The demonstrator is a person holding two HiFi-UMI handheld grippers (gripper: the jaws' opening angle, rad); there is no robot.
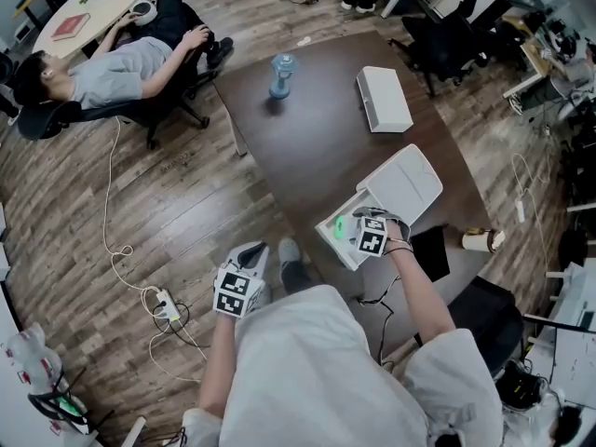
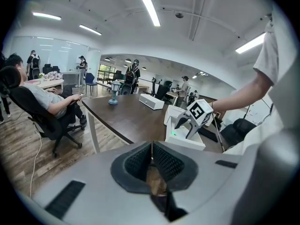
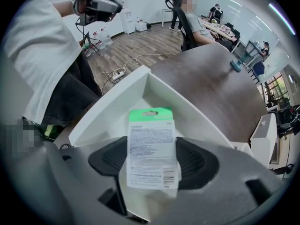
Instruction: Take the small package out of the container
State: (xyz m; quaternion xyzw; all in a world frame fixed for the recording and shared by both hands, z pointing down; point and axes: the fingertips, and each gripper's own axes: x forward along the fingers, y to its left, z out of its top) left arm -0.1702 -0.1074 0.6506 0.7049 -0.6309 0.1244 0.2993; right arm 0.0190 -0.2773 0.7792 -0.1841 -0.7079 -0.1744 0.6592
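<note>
Left gripper [image 2: 151, 165] hangs beside the bench [image 2: 131, 118], its fingers together with nothing between them. Right gripper [image 3: 152, 163] points down into the white container [image 3: 117, 102], fingers clamped on the package [image 3: 152, 139] inside it.

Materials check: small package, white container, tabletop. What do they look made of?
The small package looks like printed card: matte white back with fine print, green header with a hang slot. Its far side is hidden.
The container is white and smooth with thin straight walls, so probably moulded plastic, possibly coated board.
The tabletop is dark brown with a low sheen and faint grain, likely laminate or veneer.
</note>
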